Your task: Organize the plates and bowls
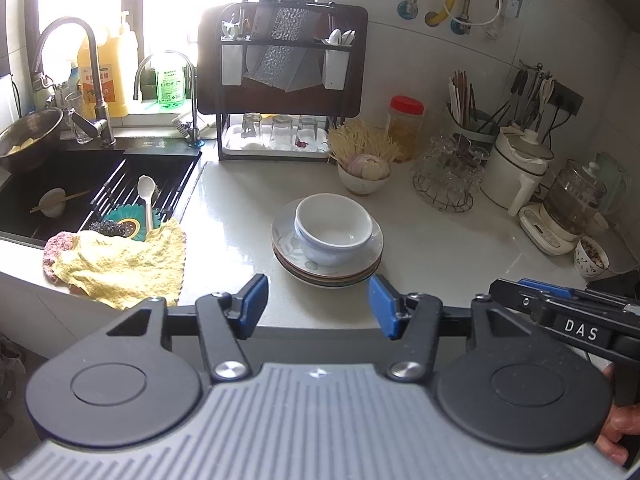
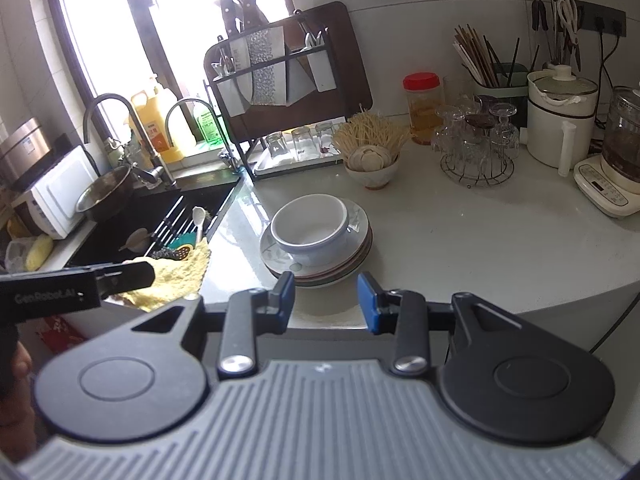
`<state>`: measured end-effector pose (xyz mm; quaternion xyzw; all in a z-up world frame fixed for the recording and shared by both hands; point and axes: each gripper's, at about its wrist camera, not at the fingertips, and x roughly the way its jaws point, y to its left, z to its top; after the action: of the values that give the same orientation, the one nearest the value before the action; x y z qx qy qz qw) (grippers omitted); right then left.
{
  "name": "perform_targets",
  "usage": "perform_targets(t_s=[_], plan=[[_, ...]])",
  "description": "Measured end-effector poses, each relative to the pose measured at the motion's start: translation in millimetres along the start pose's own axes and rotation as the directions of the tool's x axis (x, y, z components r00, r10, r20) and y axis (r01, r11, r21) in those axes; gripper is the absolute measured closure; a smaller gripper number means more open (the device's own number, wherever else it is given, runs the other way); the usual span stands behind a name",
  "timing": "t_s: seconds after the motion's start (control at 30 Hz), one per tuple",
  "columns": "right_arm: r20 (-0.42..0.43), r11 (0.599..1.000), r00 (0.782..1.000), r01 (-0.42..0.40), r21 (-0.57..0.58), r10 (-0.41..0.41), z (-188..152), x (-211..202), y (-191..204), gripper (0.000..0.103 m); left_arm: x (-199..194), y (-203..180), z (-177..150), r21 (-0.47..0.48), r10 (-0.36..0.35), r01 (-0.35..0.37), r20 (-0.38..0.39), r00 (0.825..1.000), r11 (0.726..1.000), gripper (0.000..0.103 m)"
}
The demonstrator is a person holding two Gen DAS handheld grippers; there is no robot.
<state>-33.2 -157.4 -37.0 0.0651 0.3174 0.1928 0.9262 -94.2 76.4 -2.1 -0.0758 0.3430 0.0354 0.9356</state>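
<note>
Bowl (image 1: pixel 334 226) sits nested on plates (image 1: pixel 326 258) near the table's (image 1: pixel 440 248) front edge, dead ahead of both claws; stack is round, so no long axis to line up. Left claw (image 1: pixel 318 306) and right claw (image 2: pixel 326 300) both gape empty, just short of the stack's near rim, neither clearly nearer. Plate count under the bowl is hard to make out; only edges show.

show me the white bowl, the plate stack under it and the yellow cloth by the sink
white bowl (image 1: pixel 334 222): left wrist view, inside of the bowl
plate stack (image 1: pixel 370 254): left wrist view, bare right rim of the top plate
yellow cloth (image 1: pixel 120 268): left wrist view, middle of the cloth
</note>
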Motion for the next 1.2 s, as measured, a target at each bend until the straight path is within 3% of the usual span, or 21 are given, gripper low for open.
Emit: perform_targets(t_s=[0.1, 0.27, 0.37, 0.53, 0.83, 0.87, 1.0, 1.2], plan=[[0.016, 1.0, 1.0, 0.018, 0.002, -0.018, -0.5, -2.4, 0.5, 0.053, -1.8, 1.0, -1.2, -0.006, 0.0, 0.0, -0.004, 1.0, 1.0, 0.03], [0.026, 0.999, 0.999, 0.039, -0.01, -0.039, -0.1, -5.3, 0.3, 0.053, -5.6, 0.6, -2.5, -0.001, -0.001, 0.001, 0.003, 1.0, 1.0, 0.015], [0.04, 0.999, 0.998, 0.046, -0.017, -0.046, 0.6, -7.8, 0.0, 0.043, -7.9, -0.5, -2.5, 0.014, 0.016, -0.016, 0.013, 1.0, 1.0, 0.008], [0.06, 0.998, 0.996, 0.062, -0.025, -0.061, 1.2, -11.8, -1.9, 0.038, -9.1, -1.3, -2.1, 0.011, 0.017, -0.017, 0.024, 1.0, 1.0, 0.007], [0.068, 0.997, 0.995, 0.071, -0.011, -0.07, -1.4, -15.2, -4.1, 0.037, -3.7, -7.1, -4.6, 0.033, 0.012, -0.012, 0.005, 1.0, 0.999, 0.005], [0.072, 0.997, 0.994, 0.081, -0.014, -0.08, -1.6, -15.8, -3.8, 0.036, -3.2, -7.6, -4.5, 0.032, 0.013, -0.013, 0.004, 1.0, 0.999, 0.004], [0.085, 0.995, 0.992, 0.095, -0.01, -0.093, -2.4, -17.0, -5.6, 0.0, -2.7, -10.3, -3.2, 0.039, 0.019, -0.019, 0.003, 1.0, 0.999, 0.004], [0.089, 0.997, 0.993, 0.082, -0.014, -0.08, -1.7, -17.6, -5.7, 0.0, -2.4, -10.4, -0.2, 0.037, 0.029, -0.029, 0.006, 1.0, 0.999, 0.003]])
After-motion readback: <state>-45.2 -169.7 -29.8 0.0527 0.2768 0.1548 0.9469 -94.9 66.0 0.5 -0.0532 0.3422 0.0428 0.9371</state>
